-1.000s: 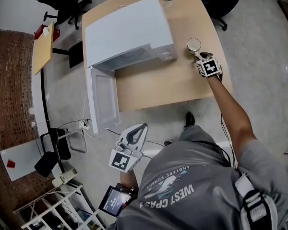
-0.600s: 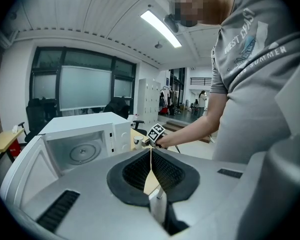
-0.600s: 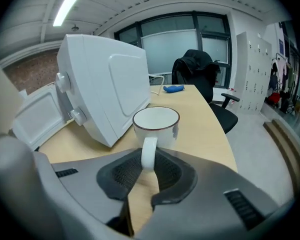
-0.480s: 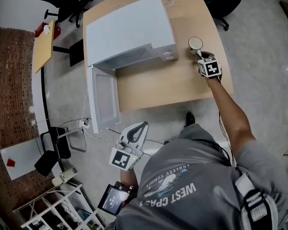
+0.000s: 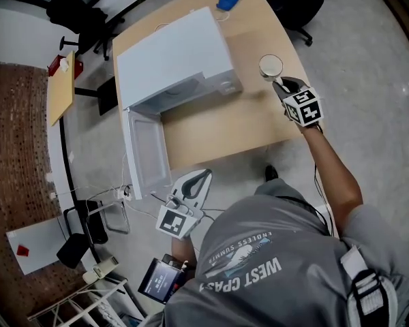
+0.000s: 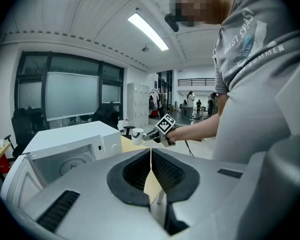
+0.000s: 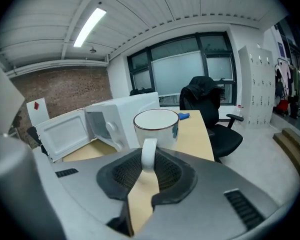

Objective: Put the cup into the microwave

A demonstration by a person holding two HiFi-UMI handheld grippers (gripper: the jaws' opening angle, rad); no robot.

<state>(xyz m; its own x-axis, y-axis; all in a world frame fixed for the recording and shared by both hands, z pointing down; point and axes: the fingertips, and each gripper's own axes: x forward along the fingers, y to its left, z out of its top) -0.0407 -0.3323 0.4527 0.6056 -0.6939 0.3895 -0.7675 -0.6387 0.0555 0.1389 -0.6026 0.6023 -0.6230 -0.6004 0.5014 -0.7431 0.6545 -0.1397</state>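
The white cup [image 5: 270, 65] with a dark rim hangs above the right end of the wooden table [image 5: 245, 125]. My right gripper [image 5: 280, 82] is shut on its handle; its jaws have just closed on it. In the right gripper view the cup [image 7: 156, 125] stands upright just beyond the gripper [image 7: 149, 160], the handle between the pads. The white microwave [image 5: 174, 53] sits to the cup's left, its door [image 5: 146, 148] swung open past the table's front edge. My left gripper [image 5: 202, 177] is shut and empty, held low in front of the person; the left gripper view shows its pads meeting [image 6: 150, 152].
A blue object [image 5: 226, 0] lies at the table's far end. A black office chair [image 7: 205, 104] stands beyond the table on the right. A yellow board [image 5: 60, 73] and a wire rack [image 5: 82, 291] are on the left side of the room.
My right gripper closed on the cup's handle and rose with it, lifting the cup off the table. The left gripper shifted slightly.
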